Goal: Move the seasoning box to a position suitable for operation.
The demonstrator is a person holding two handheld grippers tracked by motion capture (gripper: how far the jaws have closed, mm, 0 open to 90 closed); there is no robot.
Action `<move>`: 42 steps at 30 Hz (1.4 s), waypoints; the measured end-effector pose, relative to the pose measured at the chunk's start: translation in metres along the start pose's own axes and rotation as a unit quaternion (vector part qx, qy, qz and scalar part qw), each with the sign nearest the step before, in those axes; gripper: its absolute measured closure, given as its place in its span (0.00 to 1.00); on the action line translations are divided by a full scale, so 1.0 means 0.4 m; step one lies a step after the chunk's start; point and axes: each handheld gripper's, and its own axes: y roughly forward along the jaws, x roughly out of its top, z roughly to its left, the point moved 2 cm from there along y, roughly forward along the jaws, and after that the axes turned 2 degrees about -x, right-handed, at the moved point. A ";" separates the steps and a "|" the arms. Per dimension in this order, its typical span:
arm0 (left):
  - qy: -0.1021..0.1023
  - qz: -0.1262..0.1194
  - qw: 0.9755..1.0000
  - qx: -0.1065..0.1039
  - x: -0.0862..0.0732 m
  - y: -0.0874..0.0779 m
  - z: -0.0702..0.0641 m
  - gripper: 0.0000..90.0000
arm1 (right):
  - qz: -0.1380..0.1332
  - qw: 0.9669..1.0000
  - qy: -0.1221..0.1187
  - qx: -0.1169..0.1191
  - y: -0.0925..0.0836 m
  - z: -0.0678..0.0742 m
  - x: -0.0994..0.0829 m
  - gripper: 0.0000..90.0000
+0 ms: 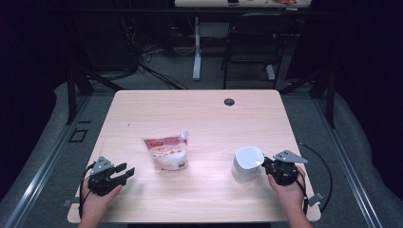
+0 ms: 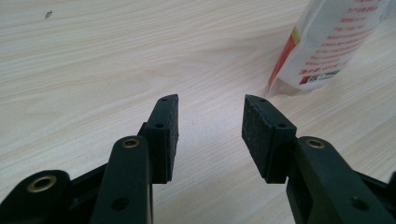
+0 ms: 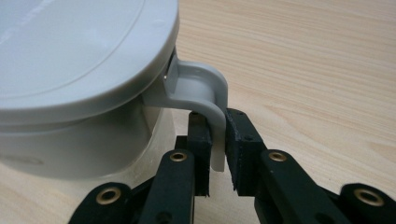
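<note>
While the right gripper [image 3: 217, 140] pinches the handle [image 3: 205, 93] of a white lidded container [image 1: 246, 164] near the table's [image 1: 199, 109] right front, the left gripper [image 2: 210, 116] rests wide apart beside a pouch [image 1: 166, 152].

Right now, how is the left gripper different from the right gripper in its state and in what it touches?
The left gripper has its jaws apart with only bare table between them; the right gripper is closed on the handle of the white container. The left one sits apart from the pouch; the right one touches its container. Both are hand-held, low over the table.
</note>
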 end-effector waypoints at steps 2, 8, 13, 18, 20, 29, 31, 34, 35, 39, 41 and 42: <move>0.000 -0.001 1.000 0.000 0.001 0.002 -0.001 0.63 | -0.001 1.000 -0.007 -0.003 -0.003 0.004 -0.002 0.91; 0.002 0.000 1.000 -0.001 0.004 0.003 0.001 0.63 | 0.009 1.000 -0.020 -0.001 -0.019 0.022 -0.008 0.92; 0.002 -0.003 1.000 -0.002 0.006 0.004 0.000 0.63 | 0.013 1.000 -0.016 0.009 -0.034 0.031 -0.015 0.91; 0.003 -0.004 1.000 -0.003 0.008 0.005 0.000 0.63 | 0.012 1.000 -0.002 0.028 -0.051 0.037 -0.023 0.90; 0.003 -0.004 1.000 -0.002 0.007 0.005 0.001 0.63 | 0.010 0.999 0.000 0.033 -0.059 0.039 -0.026 0.88; 0.001 -0.003 1.000 -0.002 0.006 0.002 0.003 0.63 | -0.013 0.999 -0.002 0.038 -0.096 0.042 -0.025 0.89; 0.004 -0.003 1.000 0.000 0.007 0.002 0.002 0.63 | -0.011 0.999 -0.012 0.031 -0.098 0.044 -0.022 0.89; 0.004 -0.004 1.000 -0.001 0.007 0.002 0.001 0.63 | -0.012 0.999 -0.022 0.025 -0.104 0.047 -0.018 0.90; 0.005 -0.003 1.000 0.000 0.007 0.002 0.002 0.63 | -0.017 0.999 -0.021 0.026 -0.108 0.046 -0.015 0.92; 0.000 -0.003 1.000 -0.001 0.006 0.003 0.003 0.63 | -0.031 0.999 -0.007 0.033 -0.121 0.038 -0.006 0.95; 0.002 -0.003 1.000 -0.001 0.006 0.001 0.002 0.63 | -0.035 0.999 -0.002 0.035 -0.123 0.036 -0.003 0.98; 0.004 -0.003 1.000 0.000 0.007 0.001 0.002 0.63 | -0.038 0.999 0.001 0.039 -0.124 0.035 0.000 0.99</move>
